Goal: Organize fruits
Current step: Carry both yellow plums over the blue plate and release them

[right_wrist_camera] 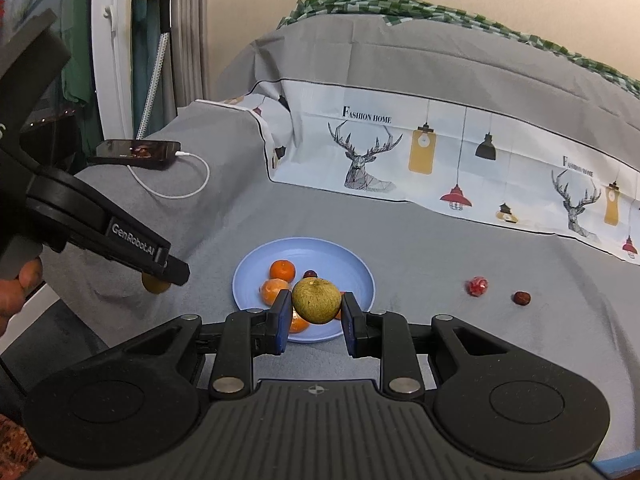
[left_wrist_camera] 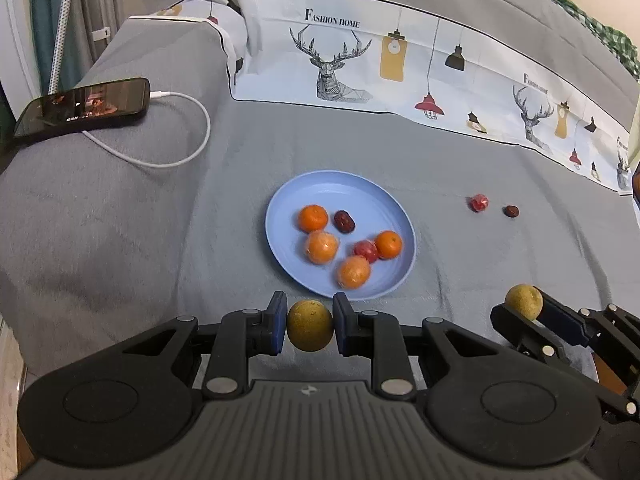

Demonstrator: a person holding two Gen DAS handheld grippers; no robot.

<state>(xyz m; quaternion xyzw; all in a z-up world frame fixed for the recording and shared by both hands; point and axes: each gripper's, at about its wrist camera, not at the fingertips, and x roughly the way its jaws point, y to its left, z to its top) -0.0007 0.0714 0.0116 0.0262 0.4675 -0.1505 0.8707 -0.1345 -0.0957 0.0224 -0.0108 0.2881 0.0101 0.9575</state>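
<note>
Each gripper clamped a greenish-brown fruit between its blue pads: the left gripper (left_wrist_camera: 310,326) held one fruit (left_wrist_camera: 310,330) just short of the plate's near rim, the right gripper (right_wrist_camera: 316,304) another (right_wrist_camera: 316,300) above the plate (right_wrist_camera: 260,258). The blue plate held oranges and dates on a grey cloth (left_wrist_camera: 160,208). A wrapped red fruit (left_wrist_camera: 478,203) and a date (left_wrist_camera: 511,211) lay to the right. A phone (left_wrist_camera: 84,106) charged far left.

Grey bed (left_wrist_camera: 120,220): plate (left_wrist_camera: 288,200), phone (left_wrist_camera: 84,106), maybe dates (left_wrist_camera: 511,211).

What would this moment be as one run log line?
left gripper: shut on green-brown fruit | right gripper: shut on second green-brown fruit | blue plate: six fruits
</note>
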